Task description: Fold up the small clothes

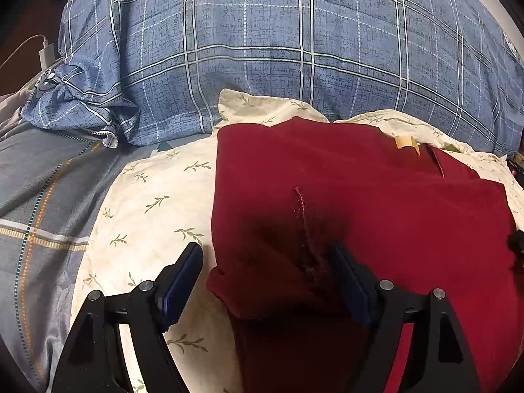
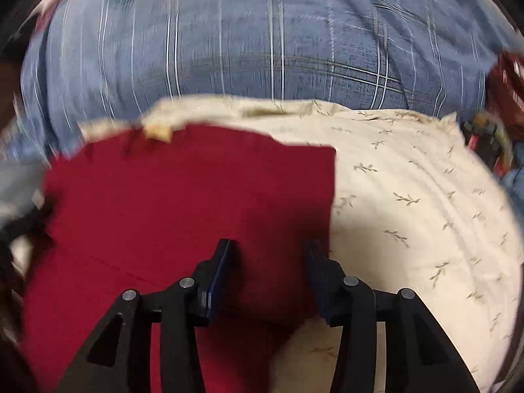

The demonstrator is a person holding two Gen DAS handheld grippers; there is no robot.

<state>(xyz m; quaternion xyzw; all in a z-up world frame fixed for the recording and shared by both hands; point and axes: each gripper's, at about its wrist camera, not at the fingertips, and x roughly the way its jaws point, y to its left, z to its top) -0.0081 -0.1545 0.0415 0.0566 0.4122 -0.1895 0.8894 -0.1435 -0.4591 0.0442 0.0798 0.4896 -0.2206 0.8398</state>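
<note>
Your two grippers hang over a dark red garment [image 1: 376,196] laid flat on a cream cloth [image 1: 147,203] printed with small green sprigs, which is the landmark here. The red garment lies on the middle of that cream cloth, partly folded, with cream showing past its left, far and right edges.

Your left gripper [image 1: 265,255] is spread wide. One blue-padded finger stands over bare cream cloth just beside the garment's left edge, and the other is over the red fabric next to a raised seam or crease. Nothing is pinched between them; whether the tips touch the fabric cannot be told.

Your right gripper [image 2: 270,249] stands partly spread above the garment's near right corner, close to where red gives way to cream. Red fabric shows in the gap between the fingers, but the pads do not press on it. That view is smeared by motion blur.

A small tan label [image 1: 406,144] sits at the garment's far edge. Beyond the cream cloth rises a blue plaid pillow [image 1: 262,49]. To the cream cloth's left lies a grey striped bedsheet [image 1: 42,196], and beyond that a white charger with its cable [image 1: 46,52].
</note>
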